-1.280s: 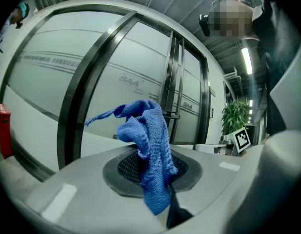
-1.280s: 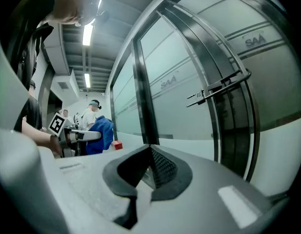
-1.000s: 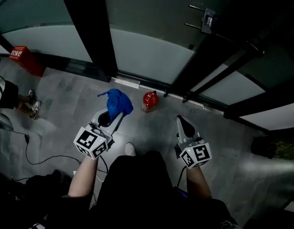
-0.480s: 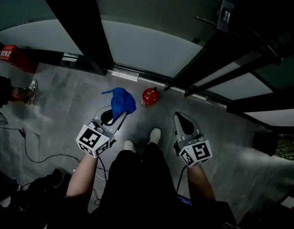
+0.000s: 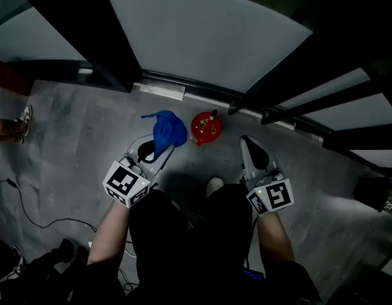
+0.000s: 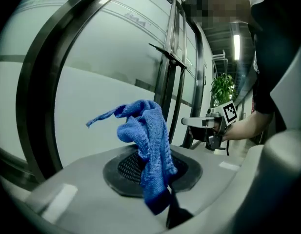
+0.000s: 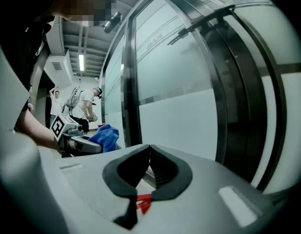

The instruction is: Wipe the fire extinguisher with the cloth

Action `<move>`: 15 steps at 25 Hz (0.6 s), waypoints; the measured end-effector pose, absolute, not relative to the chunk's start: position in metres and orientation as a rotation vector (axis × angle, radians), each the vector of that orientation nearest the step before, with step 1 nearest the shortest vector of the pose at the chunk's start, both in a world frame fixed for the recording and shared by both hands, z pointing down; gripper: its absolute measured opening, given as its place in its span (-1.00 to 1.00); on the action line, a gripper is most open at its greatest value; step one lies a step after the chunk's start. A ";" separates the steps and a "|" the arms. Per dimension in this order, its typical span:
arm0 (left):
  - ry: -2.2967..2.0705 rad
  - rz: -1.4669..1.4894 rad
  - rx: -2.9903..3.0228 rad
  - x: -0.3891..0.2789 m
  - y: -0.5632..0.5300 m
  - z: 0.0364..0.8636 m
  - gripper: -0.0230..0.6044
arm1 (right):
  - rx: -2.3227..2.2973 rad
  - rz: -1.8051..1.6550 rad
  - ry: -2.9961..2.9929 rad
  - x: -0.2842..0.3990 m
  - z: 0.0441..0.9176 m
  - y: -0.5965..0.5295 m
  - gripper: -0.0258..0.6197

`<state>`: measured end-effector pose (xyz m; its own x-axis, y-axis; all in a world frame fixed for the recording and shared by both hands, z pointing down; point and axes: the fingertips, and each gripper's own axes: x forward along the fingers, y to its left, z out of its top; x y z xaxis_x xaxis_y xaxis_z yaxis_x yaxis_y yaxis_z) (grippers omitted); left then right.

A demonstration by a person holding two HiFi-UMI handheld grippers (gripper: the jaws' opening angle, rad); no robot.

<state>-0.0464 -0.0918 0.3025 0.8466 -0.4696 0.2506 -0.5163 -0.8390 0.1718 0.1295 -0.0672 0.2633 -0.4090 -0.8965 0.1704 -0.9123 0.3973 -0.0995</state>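
- Far left edge, head view: another person's shoe (image 5: pixel 21 121) on the grey floor (image 5: pixel 87 138). The rest of that person is cut off.
- Left gripper (image 5: pixel 152 156): jaws are clamped on the lower end of the blue cloth (image 5: pixel 168 130). Its own view shows the knit fabric (image 6: pixel 149 145) rising loose from the pinch, with one thin tail sticking out to the side.
- Cloth judged soft, light and floppy. The bite is narrow, so the free bulk would need pressing flat against the metal to wipe.
- Fire extinguisher (image 5: pixel 206 127): red, upright on the floor at the foot of the glass door, just right of the cloth and apparently not touching it.
- Judged heavy, hard-shelled, smooth and round. It could rock if shoved high, so steady it at the neck or top fitting.
- Right gripper (image 5: pixel 251 146): jaws are together at the tips, holding nothing, near the extinguisher's right side.
- Hard to read: the extinguisher is seen only from above, so its flanks, label and hose are hidden. The right gripper view catches only a red sliver behind the jaws. Light is dim, and the wearer's dark legs cover the near floor.
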 end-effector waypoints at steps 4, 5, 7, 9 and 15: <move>-0.602 0.167 2.938 -0.024 -0.115 0.389 -0.70 | 1.767 0.167 -2.541 0.154 0.359 -0.086 -0.91; -0.567 0.139 2.975 -0.020 -0.122 0.404 -0.70 | 1.775 0.109 -2.533 0.157 0.376 -0.090 -0.91; -0.525 0.148 3.043 -0.015 -0.132 0.434 -0.70 | 1.782 0.013 -2.505 0.161 0.403 -0.092 -0.91; -0.511 0.202 3.084 -0.013 -0.135 0.458 -0.70 | 1.803 0.013 -2.501 0.163 0.420 -0.089 -0.91; -0.492 0.398 3.077 -0.003 -0.140 0.480 -0.70 | 1.875 0.178 -2.517 0.173 0.440 -0.090 -0.91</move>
<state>-0.0035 -0.1401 0.4795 0.9188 -0.3071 0.2479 -0.3070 -0.9509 -0.0399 0.1725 -0.0898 0.4401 -0.2886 -0.9552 0.0660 -0.9550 0.2822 -0.0917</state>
